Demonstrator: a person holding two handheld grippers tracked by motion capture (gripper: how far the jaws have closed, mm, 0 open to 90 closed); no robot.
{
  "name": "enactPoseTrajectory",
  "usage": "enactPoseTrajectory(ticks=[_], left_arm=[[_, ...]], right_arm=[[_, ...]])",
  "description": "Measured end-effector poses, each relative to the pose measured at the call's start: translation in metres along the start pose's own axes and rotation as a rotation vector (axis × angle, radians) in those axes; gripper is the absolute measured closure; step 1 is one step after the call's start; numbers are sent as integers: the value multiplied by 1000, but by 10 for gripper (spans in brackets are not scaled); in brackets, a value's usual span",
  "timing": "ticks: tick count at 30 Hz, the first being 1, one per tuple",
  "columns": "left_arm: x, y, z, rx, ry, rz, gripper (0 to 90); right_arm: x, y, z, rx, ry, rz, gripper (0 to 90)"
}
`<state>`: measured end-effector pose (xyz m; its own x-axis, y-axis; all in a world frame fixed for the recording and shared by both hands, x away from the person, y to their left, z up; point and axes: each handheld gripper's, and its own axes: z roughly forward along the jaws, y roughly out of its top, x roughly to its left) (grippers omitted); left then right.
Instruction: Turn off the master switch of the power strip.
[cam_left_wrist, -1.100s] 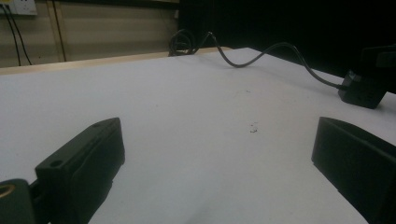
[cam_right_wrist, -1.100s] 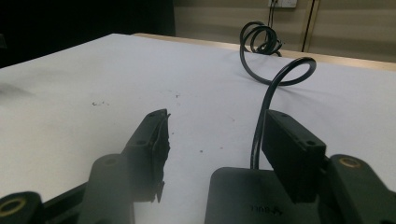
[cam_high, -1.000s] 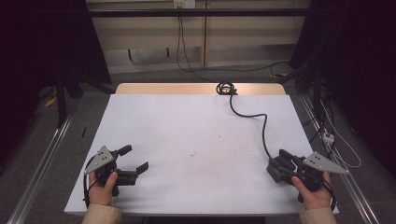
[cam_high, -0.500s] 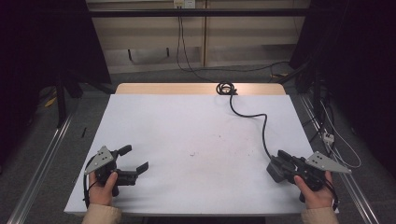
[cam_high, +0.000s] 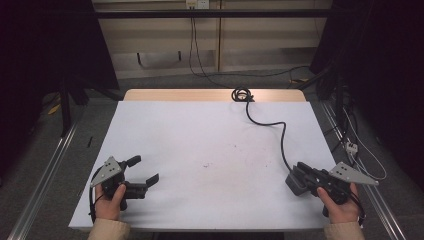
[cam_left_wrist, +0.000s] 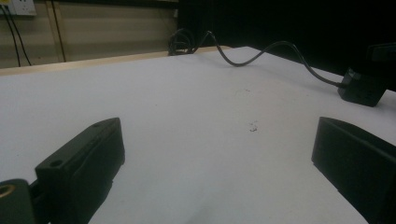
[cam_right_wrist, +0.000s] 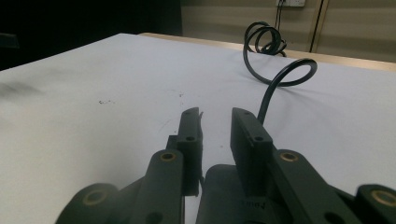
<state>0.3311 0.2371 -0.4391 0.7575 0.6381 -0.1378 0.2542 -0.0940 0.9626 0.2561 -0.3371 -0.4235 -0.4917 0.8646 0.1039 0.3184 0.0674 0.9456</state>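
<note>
A black cable (cam_high: 280, 131) runs from a coil (cam_high: 241, 94) at the far table edge to a black adapter block (cam_high: 292, 182) near the front right. My right gripper (cam_high: 301, 174) sits over that block. In the right gripper view its jaws (cam_right_wrist: 215, 114) have just been closing to a narrow gap with white table showing between the tips, and the block (cam_right_wrist: 229, 196) lies low beneath them. I cannot tell whether the pads touch it. My left gripper (cam_high: 145, 169) rests at the front left, jaws wide open (cam_left_wrist: 215, 140) with nothing between them.
The white table top (cam_high: 200, 135) has a few small dark specks (cam_high: 206, 165) near its middle. A wooden strip (cam_high: 175, 95) edges the far side. Metal rails (cam_high: 45, 165) run along the floor on both sides, and loose cables (cam_high: 355, 145) lie on the right.
The right gripper's jaws have drawn closer together over the adapter block. Both hands have kept their places, and the left gripper stays wide open.
</note>
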Motion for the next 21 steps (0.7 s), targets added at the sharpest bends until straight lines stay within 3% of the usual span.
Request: enactPoseTrajectory(ticks=[12, 21], left_arm=[[0, 0, 0, 1, 1, 1, 22], [0, 0, 0, -1, 2, -1, 22]], right_arm=[[-2, -1, -2, 4, 3, -9, 798], [-4, -2, -3, 13, -1, 20, 843]])
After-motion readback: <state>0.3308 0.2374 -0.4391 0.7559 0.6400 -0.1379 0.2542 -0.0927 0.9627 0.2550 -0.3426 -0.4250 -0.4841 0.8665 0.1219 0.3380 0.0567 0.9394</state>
